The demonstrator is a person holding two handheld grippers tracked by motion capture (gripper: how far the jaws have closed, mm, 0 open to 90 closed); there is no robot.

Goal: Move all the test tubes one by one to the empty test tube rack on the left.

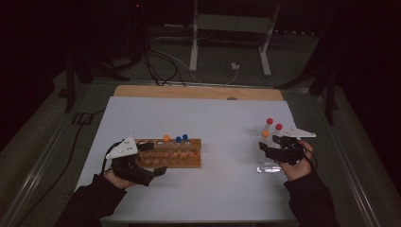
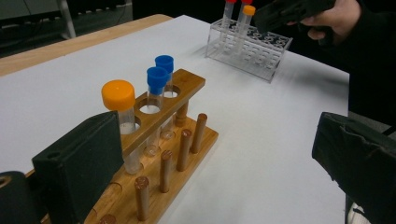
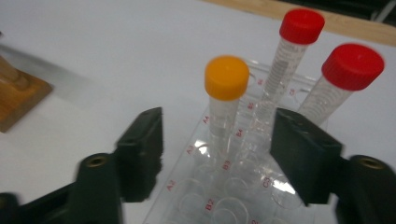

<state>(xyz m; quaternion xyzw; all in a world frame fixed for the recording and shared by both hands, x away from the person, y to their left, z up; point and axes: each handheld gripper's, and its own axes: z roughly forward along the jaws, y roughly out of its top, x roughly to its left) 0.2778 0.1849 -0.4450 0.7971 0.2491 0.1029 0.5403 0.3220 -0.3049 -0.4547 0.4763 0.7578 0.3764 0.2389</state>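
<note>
Wooden rack (image 1: 171,152) stands left, clear rack (image 1: 267,152) right, on table (image 1: 213,118).

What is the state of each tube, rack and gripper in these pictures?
Wooden rack: holds three capped tubes, upright.
Clear rack: holds three capped tubes.
Orange-capped tube: upright in clear rack, between the jaws, not gripped.
Right gripper: open.
Left gripper: open, empty.

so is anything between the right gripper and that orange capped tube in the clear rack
Nothing visible. The right gripper has its jaws open, and the orange-capped tube stands straight ahead of the gap in the clear rack. The two red-capped tubes stand behind and to the side.
</note>
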